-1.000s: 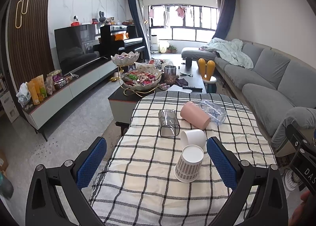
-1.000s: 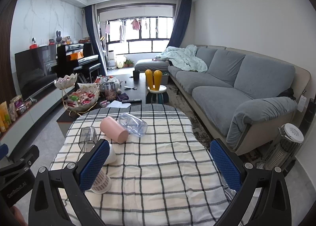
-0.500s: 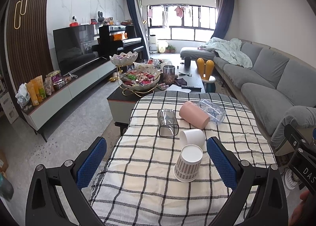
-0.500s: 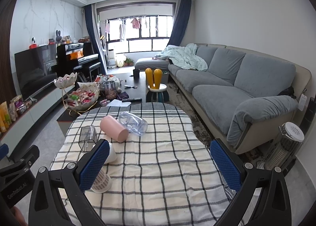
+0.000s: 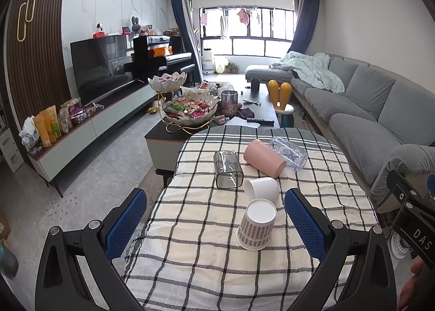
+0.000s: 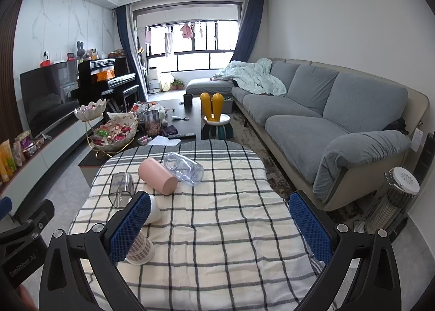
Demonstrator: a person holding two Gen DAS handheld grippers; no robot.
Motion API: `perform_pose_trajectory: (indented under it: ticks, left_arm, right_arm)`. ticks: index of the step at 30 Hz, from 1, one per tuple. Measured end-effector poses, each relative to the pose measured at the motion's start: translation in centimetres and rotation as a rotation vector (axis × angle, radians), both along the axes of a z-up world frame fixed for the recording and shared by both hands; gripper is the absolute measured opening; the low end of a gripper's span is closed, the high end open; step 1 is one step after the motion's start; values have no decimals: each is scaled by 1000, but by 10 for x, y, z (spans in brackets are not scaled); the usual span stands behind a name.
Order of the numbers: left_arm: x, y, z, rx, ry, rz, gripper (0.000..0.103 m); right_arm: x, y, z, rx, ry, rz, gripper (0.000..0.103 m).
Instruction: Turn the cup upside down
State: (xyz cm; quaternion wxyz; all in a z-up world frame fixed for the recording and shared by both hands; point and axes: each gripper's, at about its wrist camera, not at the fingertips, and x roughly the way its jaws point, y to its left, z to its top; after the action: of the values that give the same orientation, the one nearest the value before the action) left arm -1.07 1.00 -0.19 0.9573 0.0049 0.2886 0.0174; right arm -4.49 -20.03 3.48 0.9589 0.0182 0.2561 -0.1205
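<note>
A plaid paper cup (image 5: 256, 228) stands upside down on the checked tablecloth (image 5: 206, 229); it also shows in the right wrist view (image 6: 140, 249), partly behind a blue pad. A white cup (image 5: 261, 188) lies on its side just beyond it. A pink cup (image 5: 264, 158), a smoky square glass (image 5: 227, 169) and a clear glass (image 5: 288, 151) also lie on their sides farther back. My left gripper (image 5: 216, 225) is open and empty, held near the plaid cup. My right gripper (image 6: 220, 225) is open and empty over the table's middle.
A dark coffee table (image 5: 261, 117) with a snack bowl stand (image 5: 187, 109) sits beyond the table. A grey sofa (image 6: 320, 120) runs along the right. A TV cabinet (image 5: 89, 126) lines the left wall. A heater (image 6: 391, 202) stands at the right.
Both views have shifted only slightly; the cups have not moved and both grippers stay open.
</note>
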Motion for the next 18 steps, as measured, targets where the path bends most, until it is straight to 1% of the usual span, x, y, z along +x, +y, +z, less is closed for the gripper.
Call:
perform_pose_trajectory:
  ticks: [8,13,18]
  left_arm:
    - [1,-1,-1,-3,5,-9,103]
    - [3,0,-4,-27,25,-13,103]
    - [2,1,-2,-26,14,-10,103]
  right_arm:
    - [0,0,0,0,2,0,102]
    - [0,-1,0,-1,3,1,102]
    - [0,0,-1,1,3,1,102]
